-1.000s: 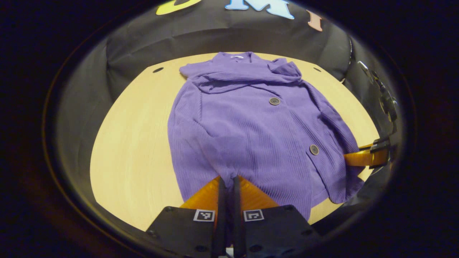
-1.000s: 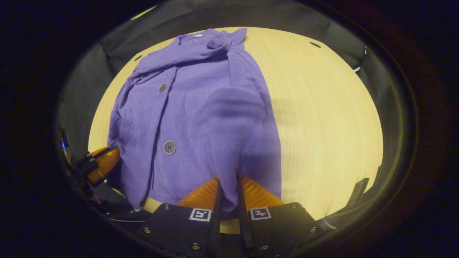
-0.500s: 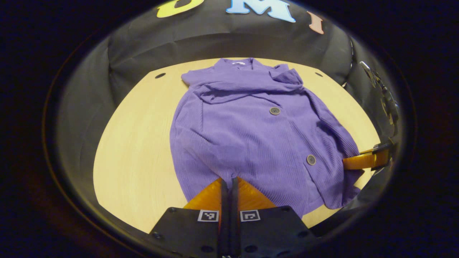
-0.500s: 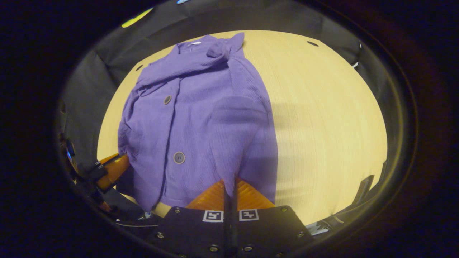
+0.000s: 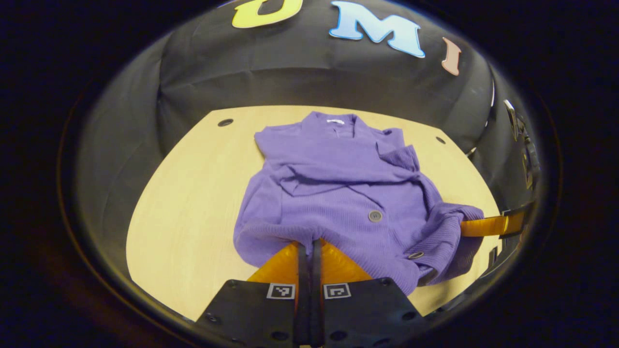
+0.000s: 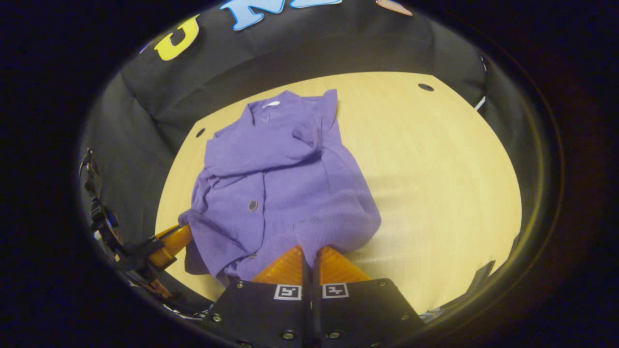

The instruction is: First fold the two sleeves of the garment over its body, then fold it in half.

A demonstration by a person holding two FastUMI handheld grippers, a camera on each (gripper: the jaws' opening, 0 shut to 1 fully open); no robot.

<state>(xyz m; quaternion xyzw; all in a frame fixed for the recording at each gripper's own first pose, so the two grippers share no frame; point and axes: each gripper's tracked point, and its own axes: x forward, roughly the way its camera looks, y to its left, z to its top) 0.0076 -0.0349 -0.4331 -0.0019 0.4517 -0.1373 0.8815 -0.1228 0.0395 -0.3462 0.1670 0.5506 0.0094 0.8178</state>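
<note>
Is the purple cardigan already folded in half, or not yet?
Not yet: the purple cardigan has its hem lifted by both grippers, short of the collar.

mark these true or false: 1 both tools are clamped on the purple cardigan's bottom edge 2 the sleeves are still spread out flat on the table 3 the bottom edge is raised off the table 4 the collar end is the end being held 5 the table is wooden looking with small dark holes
1. True. The left tool and the right tool are each closed on the hem of the purple cardigan.
2. False. The sleeves lie folded across the chest, over the body.
3. True. The hem bunches up at both tools, lifted clear of the table.
4. False. The collar lies at the far end, untouched; the tools hold the near end.
5. True. Light wood grain, with dark holes near the far edge.
</note>
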